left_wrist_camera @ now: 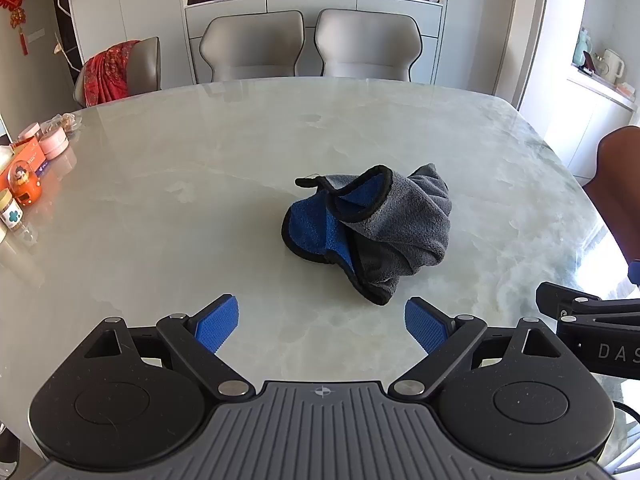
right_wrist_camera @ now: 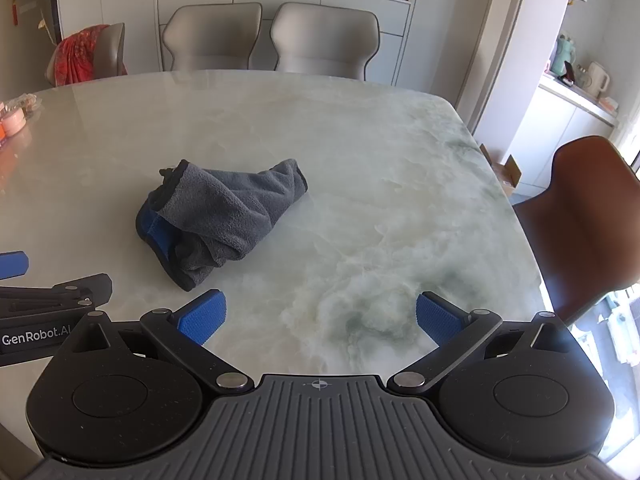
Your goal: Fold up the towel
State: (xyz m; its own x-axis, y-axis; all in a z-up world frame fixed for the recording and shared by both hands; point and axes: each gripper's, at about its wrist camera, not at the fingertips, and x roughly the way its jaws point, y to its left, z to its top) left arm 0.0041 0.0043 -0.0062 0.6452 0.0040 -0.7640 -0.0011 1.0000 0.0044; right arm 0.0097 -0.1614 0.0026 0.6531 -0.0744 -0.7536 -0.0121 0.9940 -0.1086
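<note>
A grey and blue towel (left_wrist_camera: 384, 228) with black trim lies crumpled in a heap on the marble table (left_wrist_camera: 200, 184). It also shows in the right wrist view (right_wrist_camera: 224, 216), left of centre. My left gripper (left_wrist_camera: 322, 322) is open and empty, just short of the towel's near end. My right gripper (right_wrist_camera: 320, 318) is open and empty, with the towel ahead and to its left. Each gripper shows at the edge of the other's view, the right one (left_wrist_camera: 592, 328) and the left one (right_wrist_camera: 44, 300).
Jars, pink tins and an orange box (left_wrist_camera: 28, 168) stand along the table's left edge. Two grey chairs (left_wrist_camera: 312, 44) stand at the far side, one with a red cloth (left_wrist_camera: 112, 68) at far left. A brown chair (right_wrist_camera: 588, 224) stands at the right.
</note>
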